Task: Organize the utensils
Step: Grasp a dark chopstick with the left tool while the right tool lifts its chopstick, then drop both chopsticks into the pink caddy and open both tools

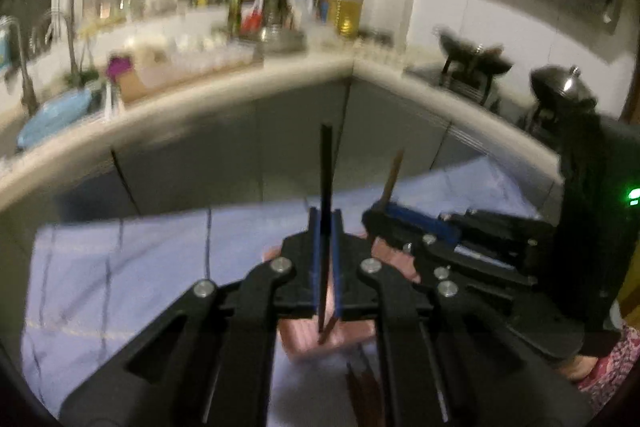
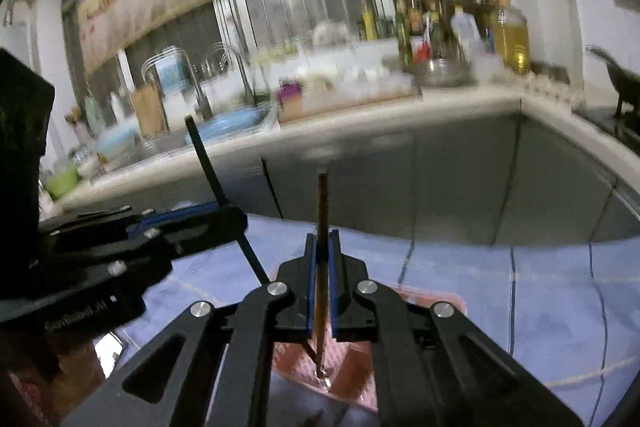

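Observation:
My left gripper (image 1: pixel 326 215) is shut on a thin black utensil handle (image 1: pixel 326 163) that stands upright between its blue pads. To its right, my right gripper (image 1: pixel 380 211) holds a brown wooden utensil handle (image 1: pixel 394 171) that tilts slightly. In the right wrist view, the right gripper (image 2: pixel 322 235) is shut on the brown handle (image 2: pixel 322 199). The left gripper (image 2: pixel 232 213) is at the left with the black handle (image 2: pixel 204 155) slanting up. A pink tray (image 1: pixel 344 339) (image 2: pixel 432 301) lies below both grippers on a blue checked cloth (image 1: pixel 120 267). Both working ends are hidden or blurred.
Beyond the cloth-covered table runs a corner kitchen counter (image 1: pixel 248 95) over grey cabinet doors (image 1: pixel 280 147). It carries an oil bottle (image 1: pixel 349 7), several other bottles, a sink with a blue bowl (image 1: pixel 52 119) and a stove with a pan (image 1: pixel 476 55). A person's patterned sleeve (image 1: pixel 608 367) is at the right.

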Available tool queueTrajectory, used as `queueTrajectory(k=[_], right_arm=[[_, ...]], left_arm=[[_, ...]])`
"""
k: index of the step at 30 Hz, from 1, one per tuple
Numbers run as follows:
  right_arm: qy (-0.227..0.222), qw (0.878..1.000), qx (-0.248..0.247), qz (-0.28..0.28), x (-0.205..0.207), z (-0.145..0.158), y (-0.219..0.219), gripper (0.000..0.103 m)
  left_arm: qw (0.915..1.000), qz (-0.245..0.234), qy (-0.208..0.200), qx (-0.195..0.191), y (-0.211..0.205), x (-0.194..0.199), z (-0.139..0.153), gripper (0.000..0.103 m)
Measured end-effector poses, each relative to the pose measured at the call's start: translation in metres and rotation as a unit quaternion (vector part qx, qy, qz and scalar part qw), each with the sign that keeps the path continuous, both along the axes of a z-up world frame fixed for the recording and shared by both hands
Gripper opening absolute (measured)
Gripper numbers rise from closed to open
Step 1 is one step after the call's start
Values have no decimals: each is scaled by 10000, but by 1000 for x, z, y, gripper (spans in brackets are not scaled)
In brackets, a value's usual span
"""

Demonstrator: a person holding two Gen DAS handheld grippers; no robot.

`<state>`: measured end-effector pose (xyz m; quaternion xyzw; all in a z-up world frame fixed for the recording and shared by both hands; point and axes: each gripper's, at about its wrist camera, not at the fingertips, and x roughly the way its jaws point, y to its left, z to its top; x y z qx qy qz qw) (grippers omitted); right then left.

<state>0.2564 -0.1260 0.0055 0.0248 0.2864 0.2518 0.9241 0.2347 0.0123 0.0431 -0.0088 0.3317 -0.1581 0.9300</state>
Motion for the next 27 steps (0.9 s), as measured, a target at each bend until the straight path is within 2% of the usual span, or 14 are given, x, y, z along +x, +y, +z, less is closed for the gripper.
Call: queueTrajectory(k=[2, 3, 4, 6, 7, 8, 11, 18, 27], right_arm=[[26, 9996, -243, -171, -3, -10, 4, 11], [31, 9992, -335, -233, -5, -12, 6, 13], [28, 9989, -375, -272, -9, -14, 7, 19], [-19, 9984, -423, -372, -15, -18, 9, 39], [-107, 9979, -456, -442, -20, -18, 9, 58], [-184, 9974, -486, -491, -23, -18, 12, 68], [-536, 9946, -637, -625, -35, -14, 15, 69], [-527, 9944, -636, -663, -54, -9, 14, 69], [-483, 9930, -843, -666, -85, -7, 21, 69]], left_arm=[[9997, 57, 246, 6, 2, 2, -21, 6], [9995, 121, 297, 7, 4, 1, -27, 11], [9992, 232, 317, -15, 9, -2, -32, 20], [9986, 436, 284, -94, 18, -8, -36, 30], [9980, 559, 243, -136, 25, -13, -36, 30], [9976, 639, 209, -166, 31, -19, -37, 30], [9962, 847, 89, -185, 46, -39, -35, 31], [9923, 1204, -136, -240, 74, -85, -29, 35], [9920, 1212, 264, -233, 81, -122, -57, 36]])
